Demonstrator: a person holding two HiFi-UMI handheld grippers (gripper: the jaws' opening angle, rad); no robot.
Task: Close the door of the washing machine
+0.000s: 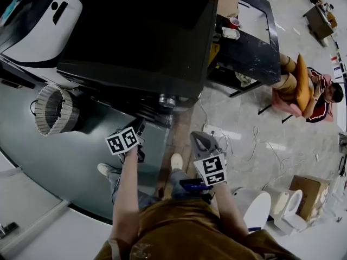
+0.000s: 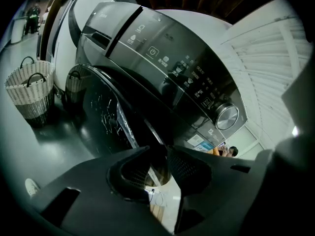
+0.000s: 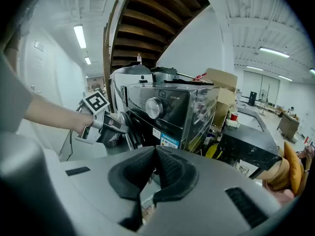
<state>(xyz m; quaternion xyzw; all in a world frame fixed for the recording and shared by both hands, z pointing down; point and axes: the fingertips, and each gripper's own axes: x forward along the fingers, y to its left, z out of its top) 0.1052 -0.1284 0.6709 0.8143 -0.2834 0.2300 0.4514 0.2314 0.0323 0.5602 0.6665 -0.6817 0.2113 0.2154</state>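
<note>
Washing machine [image 2: 162, 48] fills the far side, dark and bulky, control panel and dial facing the person. Its door [image 2: 103, 117] stands swung out from the front, leaning off to the left, with a woven basket [image 2: 29, 90] on the floor just beyond it. So the door is plainly open and the closing is not yet done. In the left gripper view the door shows almost edge on, its pale rim running from upper left down toward the near side and straight into the claw. The left gripper [image 2: 158, 149] is right at that rim with its jaws parted. The edge lies in the gap, and no pad visibly bites on it, so call it released, not grasping. The drum opening sits to the right of the rim, so the coming move looks like a sweep rightward and away, carrying the rim back to the machine's front. The right gripper [image 3: 155, 147] hangs back on the near right, well apart from the door, tips clenched together on nothing. Left hand is clearly the nearer one.
</note>
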